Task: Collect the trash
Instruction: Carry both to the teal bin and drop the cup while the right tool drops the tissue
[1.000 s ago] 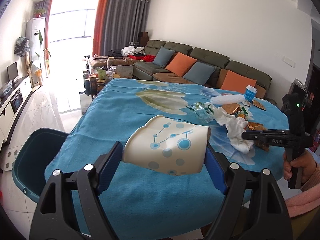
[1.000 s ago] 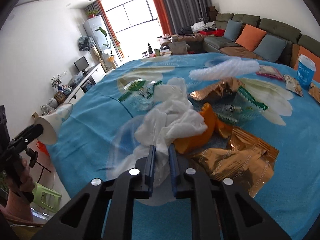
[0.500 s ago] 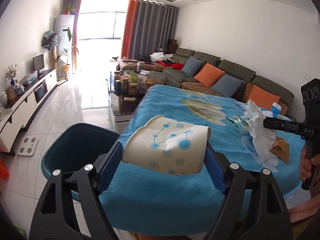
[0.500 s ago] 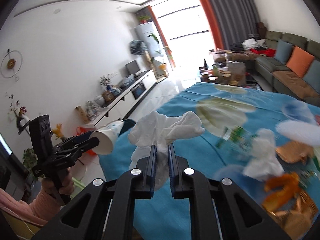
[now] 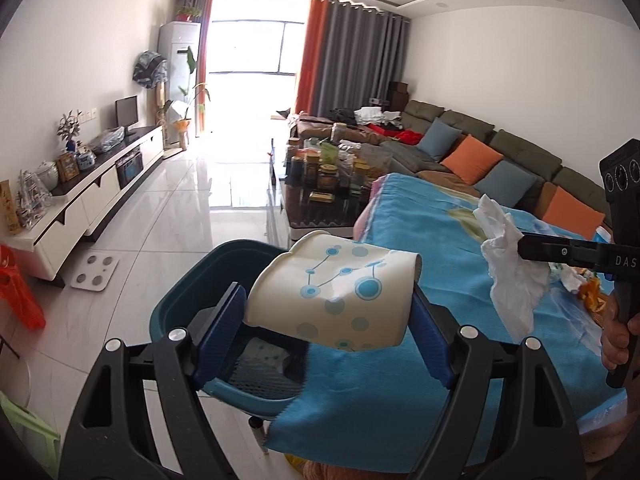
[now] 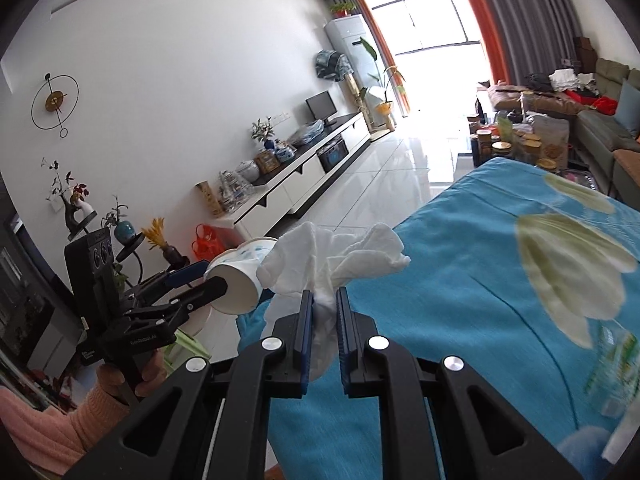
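Left tongs (image 5: 326, 316): the two blue pads are clamped on a cream paper cup printed with blue dots and lines (image 5: 336, 292), one pad on each side of its wall. The cup lies on its side, its open mouth turned to the left of the left wrist view, its wall dented. It is held in the air above the near rim of a dark teal plastic bin (image 5: 180, 300) that stands on the pale tiled floor (image 5: 208, 216) just beside the edge of the worktop (image 5: 420, 232). A light, patterned item lies inside the bin; what it is cannot be told.

Right tongs (image 6: 322, 308): the blue pads are drawn together on the lower part of a crumpled white paper tissue (image 6: 332, 256), whose loose folds fan out above the tips. In the left wrist view the tissue (image 5: 508, 268) hangs from the tips over the worktop, to the right of the cup and apart from it.

Surroundings: the worktop is covered with a turquoise cloth bearing a pale flower print (image 6: 520, 280). More litter, orange and white, lies at the right edge of the left wrist view (image 5: 588, 292). A hand with a pink sleeve (image 6: 120, 376) grips the handle of the left tool.
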`<state>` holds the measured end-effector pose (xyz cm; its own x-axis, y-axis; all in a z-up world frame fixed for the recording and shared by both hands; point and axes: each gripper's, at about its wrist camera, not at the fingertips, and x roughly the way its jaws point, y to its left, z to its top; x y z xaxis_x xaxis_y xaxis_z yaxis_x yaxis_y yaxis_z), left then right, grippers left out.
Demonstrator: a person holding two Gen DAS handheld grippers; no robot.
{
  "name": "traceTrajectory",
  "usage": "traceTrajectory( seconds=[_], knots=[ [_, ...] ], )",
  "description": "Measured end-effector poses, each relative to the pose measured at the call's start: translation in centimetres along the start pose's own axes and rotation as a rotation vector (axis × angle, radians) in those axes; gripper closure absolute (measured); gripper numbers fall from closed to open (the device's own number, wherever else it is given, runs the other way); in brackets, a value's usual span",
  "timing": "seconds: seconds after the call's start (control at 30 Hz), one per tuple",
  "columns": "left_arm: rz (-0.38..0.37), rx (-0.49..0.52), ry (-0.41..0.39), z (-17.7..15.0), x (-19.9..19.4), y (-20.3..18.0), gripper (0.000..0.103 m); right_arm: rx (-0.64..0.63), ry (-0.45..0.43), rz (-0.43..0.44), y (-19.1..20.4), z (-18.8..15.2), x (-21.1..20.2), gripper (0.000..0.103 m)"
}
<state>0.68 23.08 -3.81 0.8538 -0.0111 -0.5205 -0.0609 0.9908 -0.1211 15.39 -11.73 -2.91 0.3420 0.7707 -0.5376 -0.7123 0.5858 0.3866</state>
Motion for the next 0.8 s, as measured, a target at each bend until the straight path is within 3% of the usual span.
traceTrajectory(
  seconds=[0.33, 0.8],
  knots=[
    [0.074, -0.061, 0.048, -0.3, 2.4, 3.6, 0.025, -0.032, 0.061, 0.04, 1.3, 2.8, 6.4, 0.093],
    [0.132, -0.081, 0.079, 0.3, 4.6, 5.0, 0.025, -0.054, 0.125, 0.062, 3.0, 4.0, 11.7, 0.093]
  ],
)
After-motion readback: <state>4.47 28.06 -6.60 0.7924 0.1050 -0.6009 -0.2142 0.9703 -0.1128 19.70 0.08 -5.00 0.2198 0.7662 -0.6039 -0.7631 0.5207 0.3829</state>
